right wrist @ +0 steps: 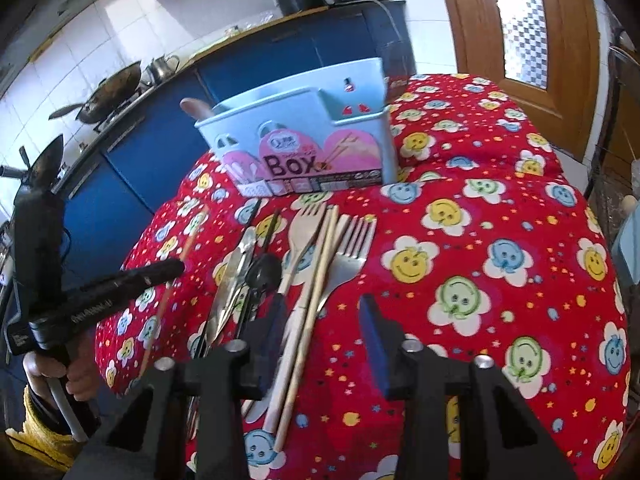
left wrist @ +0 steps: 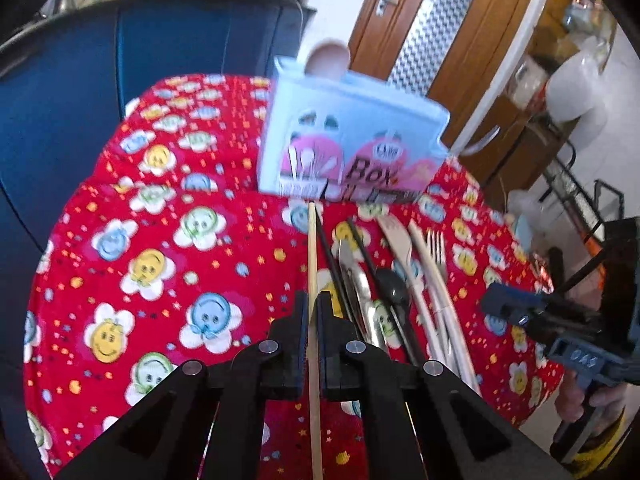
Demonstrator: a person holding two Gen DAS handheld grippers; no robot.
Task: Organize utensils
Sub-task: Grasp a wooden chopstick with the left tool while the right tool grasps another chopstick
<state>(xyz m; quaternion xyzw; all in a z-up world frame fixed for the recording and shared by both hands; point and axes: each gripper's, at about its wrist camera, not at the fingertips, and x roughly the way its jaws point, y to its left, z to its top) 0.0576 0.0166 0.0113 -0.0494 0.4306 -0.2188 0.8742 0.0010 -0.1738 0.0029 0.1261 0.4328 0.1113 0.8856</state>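
A red cloth with smiley flowers (right wrist: pixel 500 240) covered the surface. On it, at the far side, stood the light blue utensil box (right wrist: pixel 304 148), with a pinkish spoon handle (right wrist: pixel 196 108) poking out of it. In front of the box lay a row of utensils: a silver fork (right wrist: pixel 348 248), a wooden fork (right wrist: pixel 306 224) and a black spoon (right wrist: pixel 264 270). The left gripper (left wrist: pixel 313 312) had its jaws pinching one pale wooden chopstick (left wrist: pixel 312 248), pointing toward the box. The right gripper (right wrist: pixel 320 320) had its jaws spread over another chopstick (right wrist: pixel 316 292), near the silver fork, not pressing it.
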